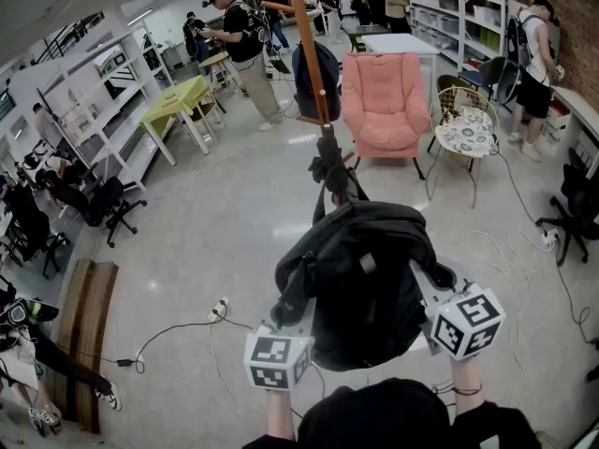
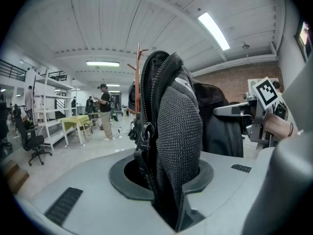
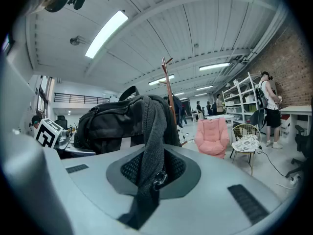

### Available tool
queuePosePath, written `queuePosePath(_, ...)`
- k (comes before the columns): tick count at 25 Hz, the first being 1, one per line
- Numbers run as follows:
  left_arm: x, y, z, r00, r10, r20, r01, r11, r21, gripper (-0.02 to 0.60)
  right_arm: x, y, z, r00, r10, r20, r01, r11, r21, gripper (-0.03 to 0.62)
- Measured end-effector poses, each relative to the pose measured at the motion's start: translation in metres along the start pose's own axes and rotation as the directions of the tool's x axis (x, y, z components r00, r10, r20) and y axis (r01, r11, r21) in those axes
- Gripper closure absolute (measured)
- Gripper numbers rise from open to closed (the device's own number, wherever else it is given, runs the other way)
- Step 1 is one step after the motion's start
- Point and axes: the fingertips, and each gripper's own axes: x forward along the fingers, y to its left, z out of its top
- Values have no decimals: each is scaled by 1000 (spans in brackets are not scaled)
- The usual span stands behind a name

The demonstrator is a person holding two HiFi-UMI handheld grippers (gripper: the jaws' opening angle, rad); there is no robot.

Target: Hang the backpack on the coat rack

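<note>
A black backpack (image 1: 365, 279) hangs in the air between my two grippers, close in front of me. My left gripper (image 1: 298, 324) is shut on its padded mesh side beside the zip (image 2: 178, 131). My right gripper (image 1: 432, 297) is shut on a grey mesh strap (image 3: 149, 146), with the bag's body (image 3: 110, 124) to its left. The wooden coat rack (image 1: 304, 45) stands straight ahead beyond the bag, its pole rising past the top handle (image 1: 332, 171). Another dark bag (image 1: 314, 78) hangs on the rack. In the gripper views the rack's upper pegs (image 2: 139, 77) (image 3: 168, 87) show behind the backpack.
A pink armchair (image 1: 384, 101) and a wire chair with a patterned cushion (image 1: 465, 129) stand right of the rack. A power strip and cables (image 1: 220, 309) lie on the floor at left. A green table (image 1: 178, 101), shelves and several people fill the back.
</note>
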Motion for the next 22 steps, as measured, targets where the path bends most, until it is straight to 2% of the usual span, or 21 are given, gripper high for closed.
queuePosePath(11,2,-13,2,1000,9,-14,-9,1000,-1,469,-6,-11,-3,1000,24,-12,-23,1000,11,557)
queuePosePath(18,15,-29,1,999,40,-25,-41,999,-31,469,-3,-33,-1,996,84,-19,-84,997,1,557)
queuePosePath(22,17,-21,1,998,51,-38,-53,998,-34,469,9,-32,-1,995,94,-22,-94,995,23,557)
